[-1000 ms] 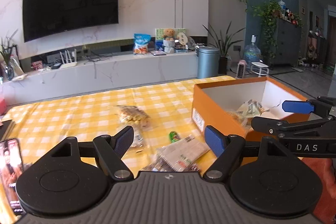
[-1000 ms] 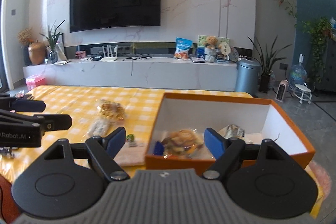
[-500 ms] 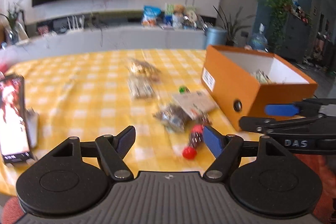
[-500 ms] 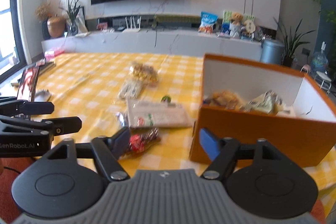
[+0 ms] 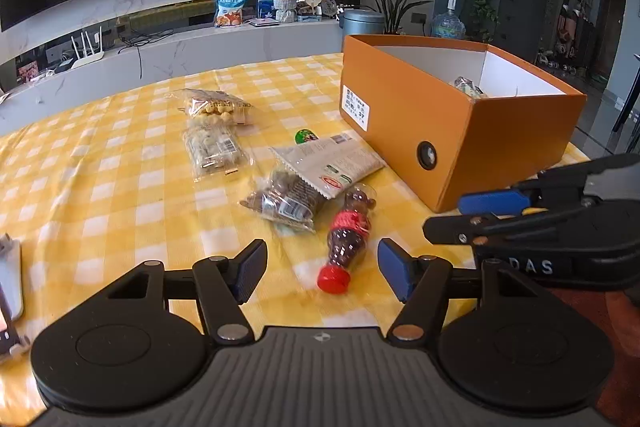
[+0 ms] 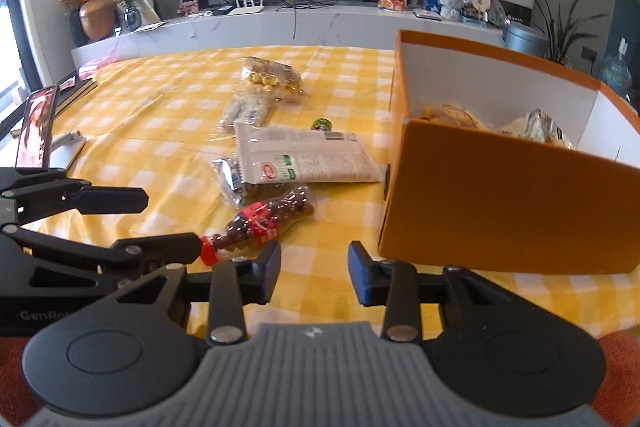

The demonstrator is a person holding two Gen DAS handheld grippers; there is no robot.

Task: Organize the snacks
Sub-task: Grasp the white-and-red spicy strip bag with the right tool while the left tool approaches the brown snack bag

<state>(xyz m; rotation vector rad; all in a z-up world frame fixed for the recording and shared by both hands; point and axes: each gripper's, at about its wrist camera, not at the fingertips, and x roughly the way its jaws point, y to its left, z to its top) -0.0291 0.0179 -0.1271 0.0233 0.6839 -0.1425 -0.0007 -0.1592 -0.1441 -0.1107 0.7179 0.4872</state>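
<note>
An orange box [image 5: 472, 131] [image 6: 500, 195] stands on the yellow checked table and holds several snack packs [image 6: 532, 127]. Loose snacks lie left of it: a small cola-shaped bottle with a red cap [image 5: 346, 239] [image 6: 260, 223], a white flat pack [image 5: 328, 167] [image 6: 304, 159], a dark clear bag [image 5: 280, 203], two clear bags of pale snacks [image 5: 214, 105] [image 5: 214, 151]. My left gripper [image 5: 322, 269] is open and empty, just short of the bottle's cap. My right gripper [image 6: 314, 273] is open and empty at the table's near edge, in front of the box's corner.
A phone on a stand [image 6: 36, 127] is at the table's left edge. A small green round item [image 5: 306, 137] lies by the box. Behind the table runs a white TV bench [image 6: 320, 23] with a snack bag and a teddy bear.
Both grippers have pulled back toward the near table edge and tilted down. The cola bottle and dark bag have come into view. Both stay open and empty.
</note>
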